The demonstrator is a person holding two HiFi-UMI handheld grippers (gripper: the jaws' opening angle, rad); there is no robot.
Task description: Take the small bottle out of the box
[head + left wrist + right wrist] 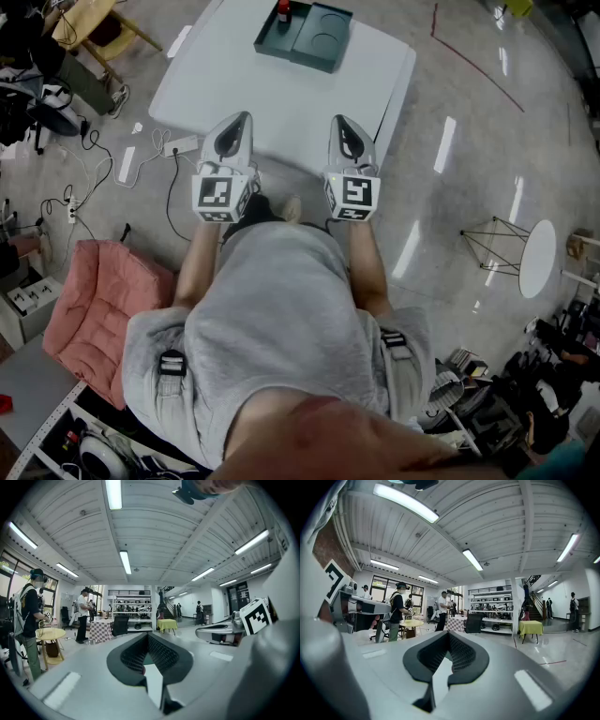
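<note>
**Limits of view**
- The bottle is cut off by the top edge of the head view. Only a red top and a dark body show.
- The box is dark green and lies open on the far part of the white table. Its far edge is cut off by the same frame edge.
- The bottle stands in the box's left compartment. The right part of the box shows a round recess.
- Both gripper views point up at the room and ceiling. Neither shows the box clearly.
- In the left gripper view, a small green patch with a red speck shows through the slot behind the fingers. It is too small to identify.
- The person's torso fills the lower head view and hides the floor below it.

**Fingers**
- Left gripper: the dark ribbed pads meet at their tips. The jaws are closed together, with nothing between them.
- Right gripper: its fingers have the same closed form, tips together, and hold nothing.
- Neither gripper touches the box or the bottle.

**Position**
- Both grippers are side by side over the near edge of the table, tips toward the box and well apart from it.
- Each marker cube faces the head camera.
</note>
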